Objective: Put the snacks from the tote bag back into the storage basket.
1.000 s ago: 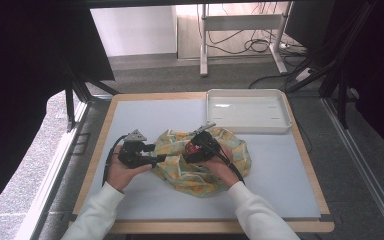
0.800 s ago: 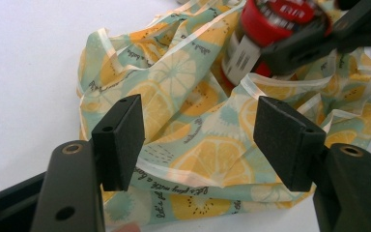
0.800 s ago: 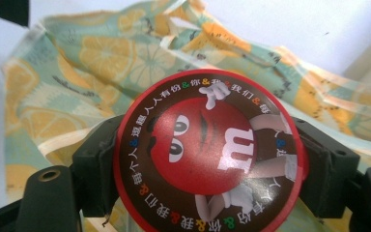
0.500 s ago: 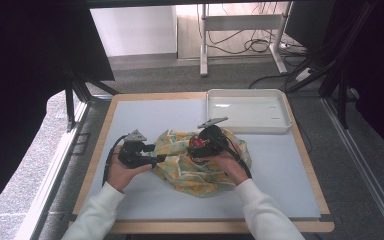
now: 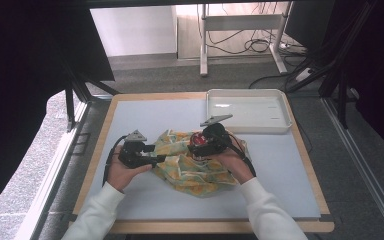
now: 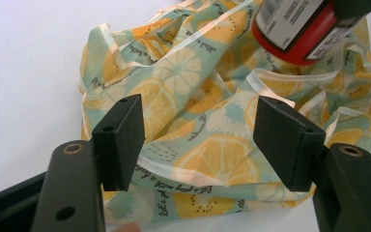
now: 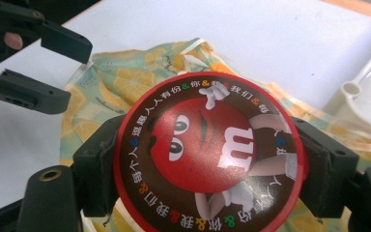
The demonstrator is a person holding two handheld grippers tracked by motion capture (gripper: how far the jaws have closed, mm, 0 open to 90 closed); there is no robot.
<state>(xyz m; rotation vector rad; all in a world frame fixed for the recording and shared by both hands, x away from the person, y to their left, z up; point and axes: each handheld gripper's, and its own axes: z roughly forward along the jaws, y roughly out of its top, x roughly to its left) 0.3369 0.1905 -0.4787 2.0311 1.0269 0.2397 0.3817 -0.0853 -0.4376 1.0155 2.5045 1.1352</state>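
Observation:
A red round candy container (image 7: 207, 154) with a cartoon lid sits clamped between the jaws of my right gripper (image 7: 207, 162), which is shut on it. In the high view that container (image 5: 198, 139) hangs just above a crumpled lemon-print cloth (image 5: 200, 170) at mid table. My right gripper (image 5: 196, 145) points left. My left gripper (image 5: 154, 154) is at the cloth's left edge. Its jaws stand open in the left gripper view, with the cloth (image 6: 198, 121) lying between them and the container (image 6: 294, 29) above. The left gripper (image 7: 53, 58) looks open from the right gripper view too.
A white tray (image 5: 275, 122) stands at the back right of the pale blue mat (image 5: 145, 115), and its corner (image 7: 362, 92) is close on the right gripper's right. The wooden table edge (image 5: 100, 145) frames the mat. Floor and cables lie beyond.
My right gripper has moved a little right and away from me with the red container, rising off the cloth. The left gripper has stayed at the cloth's left edge.

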